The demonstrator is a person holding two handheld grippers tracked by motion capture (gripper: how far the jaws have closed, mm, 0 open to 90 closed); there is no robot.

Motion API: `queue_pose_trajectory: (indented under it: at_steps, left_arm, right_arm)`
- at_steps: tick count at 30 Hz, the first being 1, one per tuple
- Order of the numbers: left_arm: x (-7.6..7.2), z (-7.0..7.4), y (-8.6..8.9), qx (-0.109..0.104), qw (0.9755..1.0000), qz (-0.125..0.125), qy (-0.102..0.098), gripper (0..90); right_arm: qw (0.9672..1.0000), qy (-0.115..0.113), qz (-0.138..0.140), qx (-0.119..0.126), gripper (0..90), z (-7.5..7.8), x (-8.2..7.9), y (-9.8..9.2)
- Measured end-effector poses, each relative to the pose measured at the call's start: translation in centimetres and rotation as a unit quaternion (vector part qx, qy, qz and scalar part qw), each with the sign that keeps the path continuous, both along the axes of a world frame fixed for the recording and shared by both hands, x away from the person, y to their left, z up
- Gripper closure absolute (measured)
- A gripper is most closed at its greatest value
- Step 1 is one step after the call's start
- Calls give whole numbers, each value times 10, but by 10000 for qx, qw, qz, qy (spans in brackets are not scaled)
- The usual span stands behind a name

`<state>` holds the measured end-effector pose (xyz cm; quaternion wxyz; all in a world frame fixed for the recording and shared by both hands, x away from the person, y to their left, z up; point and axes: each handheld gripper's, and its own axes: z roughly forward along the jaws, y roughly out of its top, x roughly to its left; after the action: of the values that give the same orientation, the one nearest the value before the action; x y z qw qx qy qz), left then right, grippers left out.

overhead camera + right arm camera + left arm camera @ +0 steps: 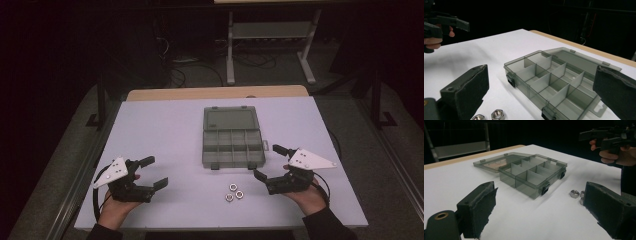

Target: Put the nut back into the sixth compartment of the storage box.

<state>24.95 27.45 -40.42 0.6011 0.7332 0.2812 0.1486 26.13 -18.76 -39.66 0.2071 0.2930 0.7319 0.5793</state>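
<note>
1. Left gripper (156, 173): held in the person's left hand (116, 210) above the table (165, 130); its jaws stand wide apart and grip nothing. In the left gripper view the gap between its pads (484, 207) shows bare table, with the box ahead of the fingertips.
2. Right gripper (266, 161): held in the right hand (307, 197); jaws likewise wide apart and empty. In the right gripper view the box lies between and beyond its pads (475, 86).
3. Box (232, 142): a grey see-through case with divided compartments, its lid (230, 118) folded flat open on the far side. It sits between the two grippers, nearer the right one, just beside that gripper's fingertips. Its compartments look empty.
4. Nuts (233, 192): three metal hex nuts lying close together on the table, near the box's front latches and just beside the right gripper's lower finger, apart from it. In the left gripper view they lie just inside its right-hand pad.
</note>
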Motion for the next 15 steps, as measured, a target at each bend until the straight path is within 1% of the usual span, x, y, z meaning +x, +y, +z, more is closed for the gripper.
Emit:
queue_pose_trajectory:
  at_steps: [1, 3, 6, 7, 9, 10, 11, 12, 14, 15]
  left_arm:
    - [0, 0, 0, 5, 10000, -4, -7, 103]
    - [0, 0, 0, 16, 10000, -11, -23, 103]
    - [1, 0, 0, 32, 10000, -1, -49, 103]
    - [1, 0, 0, 44, 10000, 0, -49, 103]
    - [1, 0, 0, 44, 10000, 5, -49, 103]
    - [1, 0, 0, 46, 10000, 5, -49, 103]
    - [1, 0, 0, 49, 10000, 5, -50, 103]
    - [1, 0, 0, 56, 10000, -2, -58, 103]
    - [1, 0, 0, 73, 10000, -10, -67, 103]
    - [1, 0, 0, 84, 9999, -7, -71, 103]
  right_arm:
    - [10000, 38, 23, 12, 0, 0, 0, 1]
    - [9999, 61, 114, -24, 0, 0, 1, 4]
    - [9998, 62, 177, -32, 0, 1, 3, 7]
    - [9997, 94, 208, -13, 0, 2, 4, 9]
    - [9997, 61, 257, -8, 0, 3, 6, 11]
    - [9996, 111, 272, -7, 0, 3, 6, 12]
    - [9995, 76, 302, -8, 0, 4, 7, 13]
    - [9995, 68, 310, 0, 0, 4, 8, 14]
    - [9991, 142, 384, 86, 0, 5, 9, 16]
    - [9990, 130, 420, 101, 0, 5, 9, 18]
